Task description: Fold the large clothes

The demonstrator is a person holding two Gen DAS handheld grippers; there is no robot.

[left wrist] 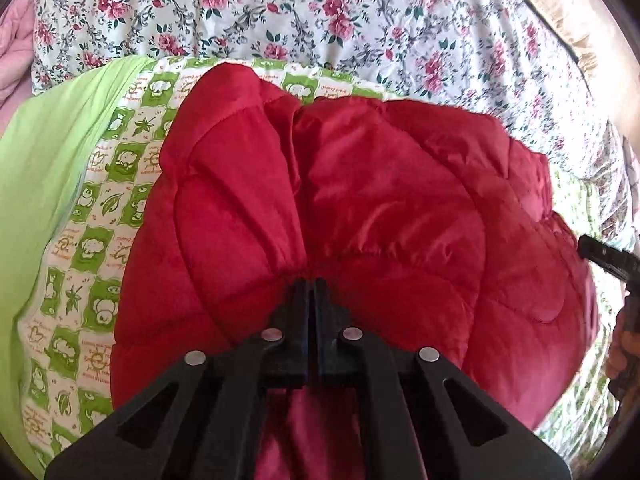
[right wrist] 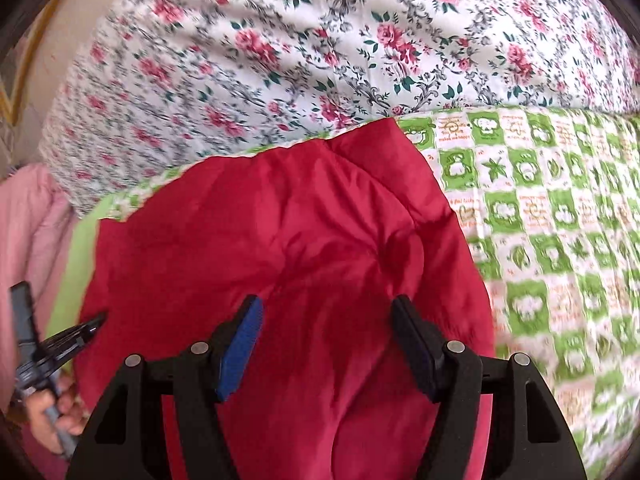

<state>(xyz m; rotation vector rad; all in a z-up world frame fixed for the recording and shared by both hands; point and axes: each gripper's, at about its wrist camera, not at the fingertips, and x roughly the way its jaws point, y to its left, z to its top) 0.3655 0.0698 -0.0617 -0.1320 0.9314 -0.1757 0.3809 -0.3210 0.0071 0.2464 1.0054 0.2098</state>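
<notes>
While the left wrist view looked straight down its own left gripper (left wrist: 310, 282), the two black fingers (left wrist: 299, 300) stood pressed together with a gathered ridge of the red quilted jacket (left wrist: 380, 208) pinched at their tips. Only this view showed that pinch, with folds fanning away from the tips. To the right of those fingers, at the picture's edge, the other tool and part of a hand (left wrist: 618, 344) appeared beside the jacket's rounded right border.

From the right wrist view, the right gripper (right wrist: 326, 312) had its fingers standing wide, a blue pad (right wrist: 242, 346) on the left one and a dark pad on the right. Red fabric filled the gap between them and lay below them, but the pads did not press on it. Whether their tips touched the cloth could not be told. Only this view showed the jacket's straight far edge and corner beyond the fingers. Left of them, a hand (right wrist: 48, 412) gripped the handle of the other tool at the jacket's left side.

Past the jacket, a green checked blanket (right wrist: 552, 208) lay open and uncovered to the right of the right fingers, and a plain lime-green cloth (left wrist: 44, 184) lay left of the left fingers. Farther still, a rose-patterned sheet (left wrist: 360, 20) covered the bed, with pink fabric (left wrist: 12, 48) at its far left.
</notes>
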